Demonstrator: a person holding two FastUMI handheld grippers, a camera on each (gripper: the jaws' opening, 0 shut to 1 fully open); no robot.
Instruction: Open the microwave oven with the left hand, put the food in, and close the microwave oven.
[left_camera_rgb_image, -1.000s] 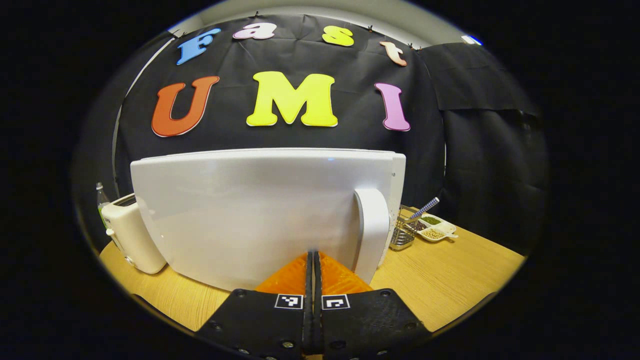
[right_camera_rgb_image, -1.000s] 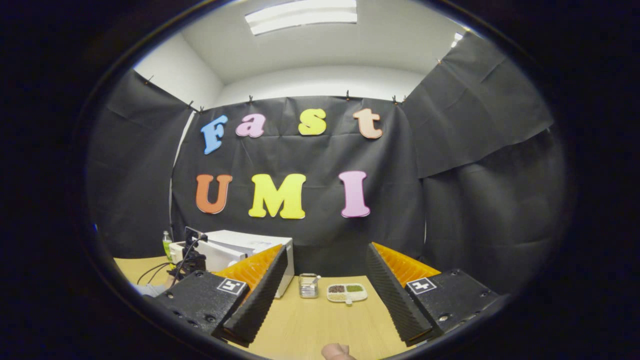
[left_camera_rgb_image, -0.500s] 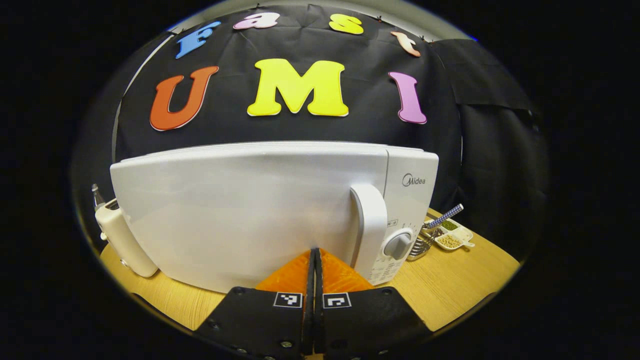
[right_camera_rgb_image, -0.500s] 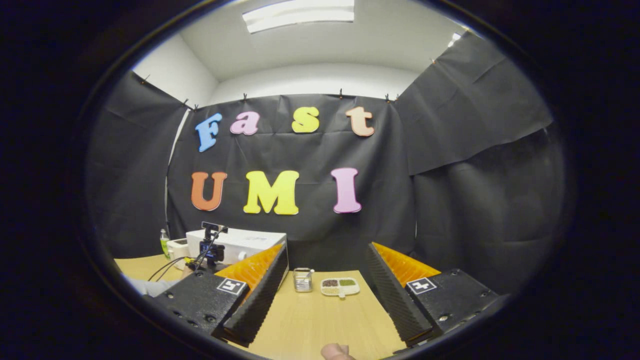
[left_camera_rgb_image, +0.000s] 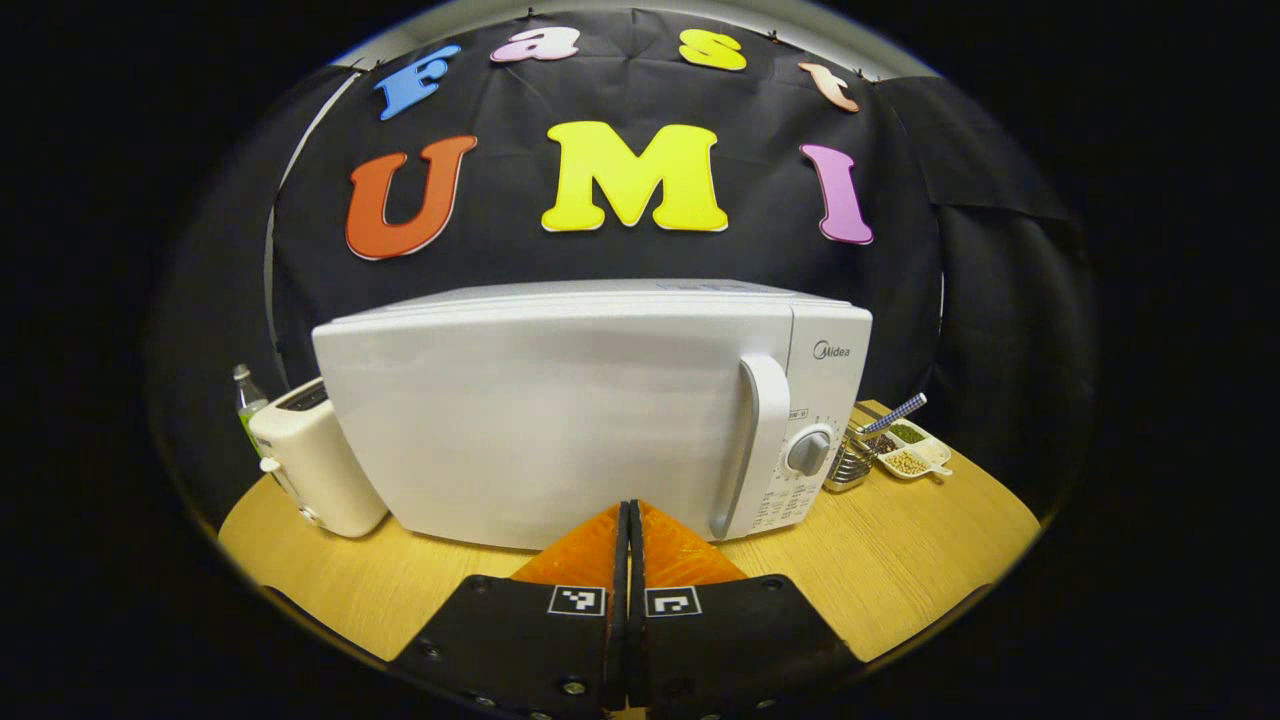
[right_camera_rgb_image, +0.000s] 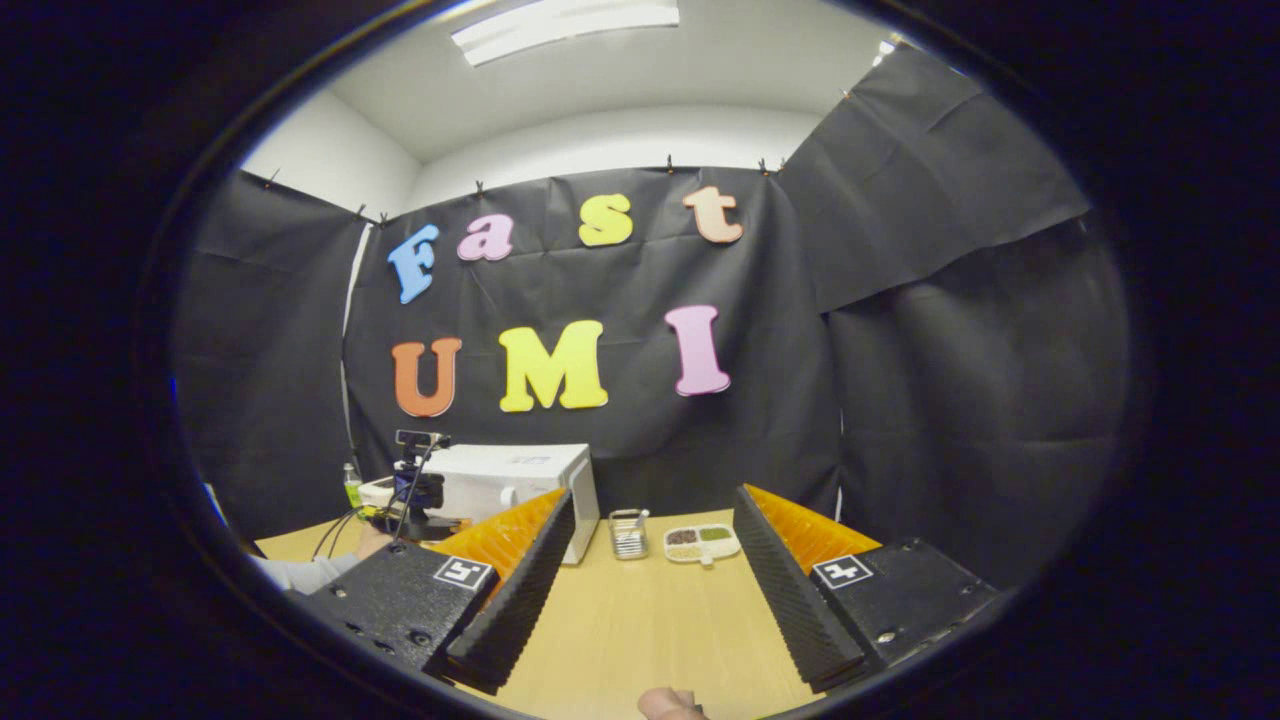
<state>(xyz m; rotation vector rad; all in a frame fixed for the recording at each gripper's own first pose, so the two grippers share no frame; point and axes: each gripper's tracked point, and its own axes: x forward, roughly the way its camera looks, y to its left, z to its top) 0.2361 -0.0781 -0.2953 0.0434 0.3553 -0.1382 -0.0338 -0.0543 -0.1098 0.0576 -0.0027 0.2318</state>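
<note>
Now the left gripper (left_camera_rgb_image: 628, 520), jaws pressed together on nothing, faces the closed microwave (left_camera_rgb_image: 560, 420) door; right gripper (right_camera_rgb_image: 645, 560) waits wide apart, empty.

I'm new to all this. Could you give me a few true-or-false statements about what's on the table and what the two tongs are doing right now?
1. The microwave door is shut. True.
2. The left tongs are spread wide apart. False: their fingers are pressed together, holding nothing.
3. A toaster stands beside the microwave, on the side away from its handle. True.
4. The right tongs grip a plate of food. False: they are open and empty above the wooden table.
5. A divided dish of grains sits near a small metal rack. True.
</note>
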